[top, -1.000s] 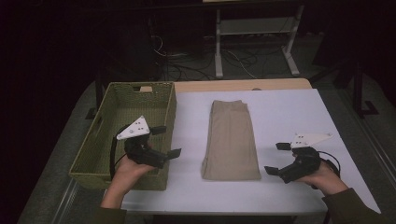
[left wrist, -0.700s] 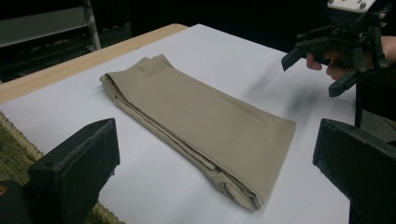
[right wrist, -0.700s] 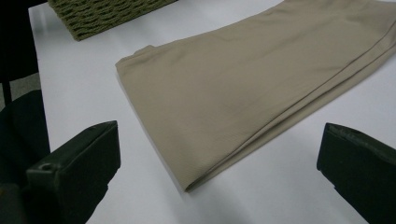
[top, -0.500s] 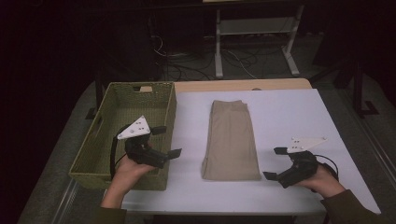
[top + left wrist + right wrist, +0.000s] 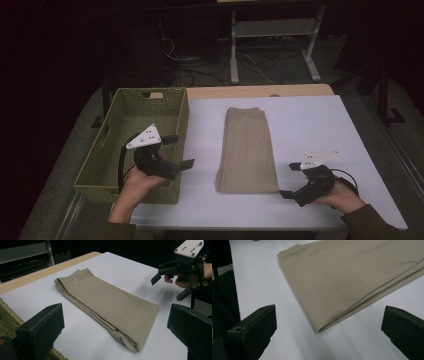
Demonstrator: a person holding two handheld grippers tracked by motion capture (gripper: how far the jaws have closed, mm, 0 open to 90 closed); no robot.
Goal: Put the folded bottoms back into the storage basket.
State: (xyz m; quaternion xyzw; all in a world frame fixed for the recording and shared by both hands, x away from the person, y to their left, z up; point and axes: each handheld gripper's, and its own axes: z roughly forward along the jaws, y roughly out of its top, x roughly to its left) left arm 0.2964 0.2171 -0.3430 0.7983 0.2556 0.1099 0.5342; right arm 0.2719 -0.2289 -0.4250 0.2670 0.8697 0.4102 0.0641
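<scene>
Folded tan trousers (image 5: 247,150) lie lengthwise in the middle of the white table (image 5: 310,125). The same trousers (image 5: 107,305) run diagonally through the left gripper view, and their near corner (image 5: 352,280) lies just ahead of the jaws in the right gripper view. My left gripper (image 5: 179,151) hovers open over the right rim of the green wicker basket (image 5: 130,115), left of the trousers. Near the front edge, right of the trousers' near end, my right gripper (image 5: 291,180) is open and low. Nothing sits between either pair of jaws. The right gripper (image 5: 170,286) also appears across the table in the left gripper view.
The basket looks empty inside and takes the table's left side. A wooden strip (image 5: 260,91) edges the table's far side. A white metal stand (image 5: 272,35) and cables (image 5: 200,65) are on the dark floor behind. Bare white table lies right of the trousers.
My right gripper has moved left and toward the front edge, closing on the trousers' near right corner. The left gripper has stayed over the basket rim.
</scene>
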